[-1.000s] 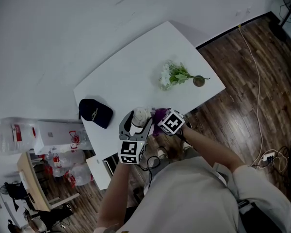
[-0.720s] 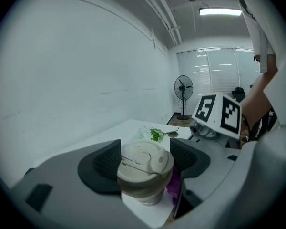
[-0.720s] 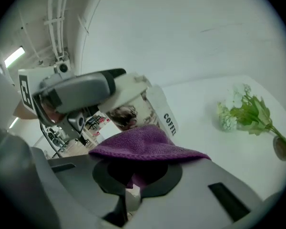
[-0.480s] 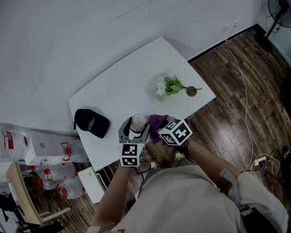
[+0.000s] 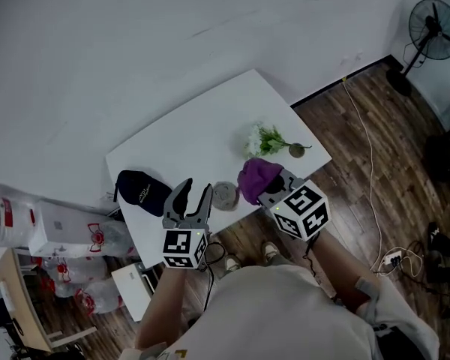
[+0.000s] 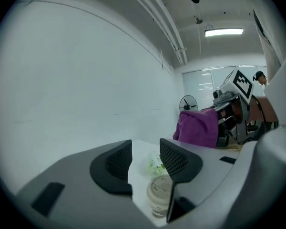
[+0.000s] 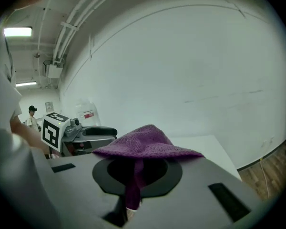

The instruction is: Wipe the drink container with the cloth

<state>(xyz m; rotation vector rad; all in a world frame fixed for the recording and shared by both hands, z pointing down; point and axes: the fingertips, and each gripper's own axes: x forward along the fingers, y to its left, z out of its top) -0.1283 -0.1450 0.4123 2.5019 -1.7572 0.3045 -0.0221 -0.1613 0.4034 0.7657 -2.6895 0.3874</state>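
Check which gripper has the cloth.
The right gripper: its jaws are shut on the purple cloth. The left gripper holds nothing; its jaws have just been closing but stand apart, the cup beyond them.

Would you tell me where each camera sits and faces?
Head view: on the head, steeply down at the table; torso, arms, both grippers show.
Left gripper view: on the left gripper, along its open fingers toward the cup.
Right gripper view: on the right gripper, toward the wall; fingers clamp the cloth.
All three share the cloth.
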